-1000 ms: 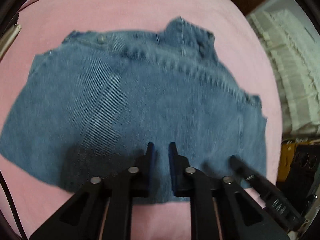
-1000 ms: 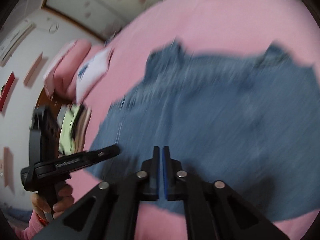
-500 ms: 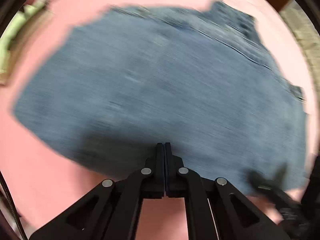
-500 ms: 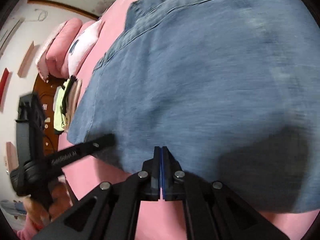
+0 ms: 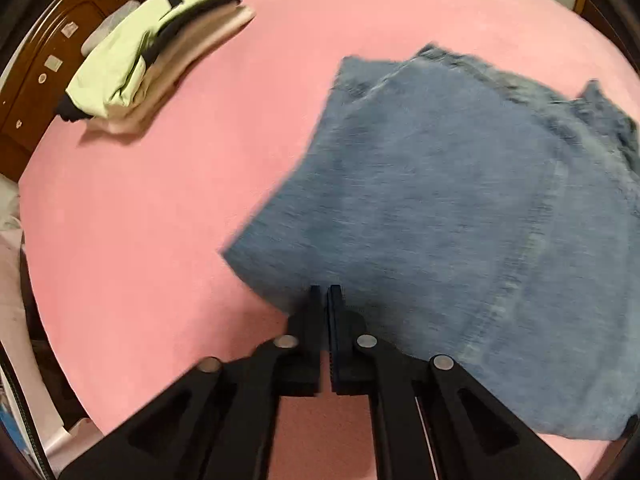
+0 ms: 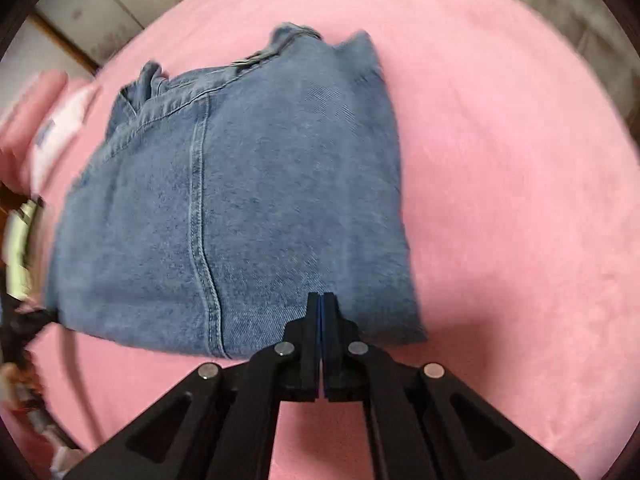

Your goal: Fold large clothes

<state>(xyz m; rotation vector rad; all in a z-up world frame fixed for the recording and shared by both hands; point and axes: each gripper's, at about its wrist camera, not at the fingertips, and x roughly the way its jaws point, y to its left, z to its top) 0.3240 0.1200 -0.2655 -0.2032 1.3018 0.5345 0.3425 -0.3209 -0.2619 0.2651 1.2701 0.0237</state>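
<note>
Two grippers sit at the near edge of the folded jeans, which lie as a compact denim block on the pink bed. From where I am driving, the left gripper has its fingers nearly together with only a thin slit between them, tips at the near left corner of the denim; I cannot tell whether any cloth is caught in that slit. The right gripper has its fingers pressed flat against each other at the near edge toward the right corner, and again I cannot see any fabric between the pads.

The jeans look folded over on themselves: the waistband with its belt loops lies at the far edge, a long side seam runs from there toward me, and the right side is a clean folded edge. I judge the fold close to finished, with both grippers spaced along the near edge either to square the block or to slide it across the bed.

A stack of folded clothes, pale green on top of cream, rests toward the far left corner of the bed near the wooden headboard, well apart from the jeans. That is likely where finished items go, so I would expect this block to head there. Both views are smeared by motion, so fine detail at the fingertips is uncertain.
</note>
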